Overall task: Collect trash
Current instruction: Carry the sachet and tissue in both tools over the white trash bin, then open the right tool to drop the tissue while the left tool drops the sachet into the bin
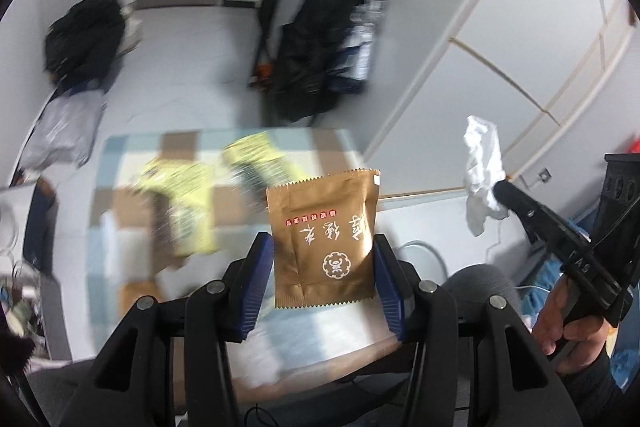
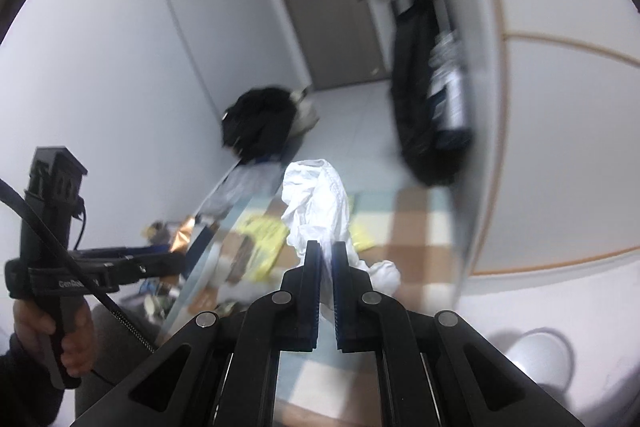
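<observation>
Held above a checked table: a brown snack packet, pinched by its side edges between the blue pads of the left gripper, jaws partly closed on it, printed face toward the camera and upside down. Lifted clear of the tabletop, packet hanging over the table's near right corner. At right in the same view, the right gripper, jaws clamped tight on a crumpled white tissue, also well off the table, with a hand around its handle. Seen from the right wrist, the same tissue bunched above and beside the closed right gripper, a thin fold caught between the pads. Left on the table's middle, blurred: yellow wrappers, lying flat near the far edge. Behind, on the floor by the wall, a black bag; a dark garment hanging beside a door.
</observation>
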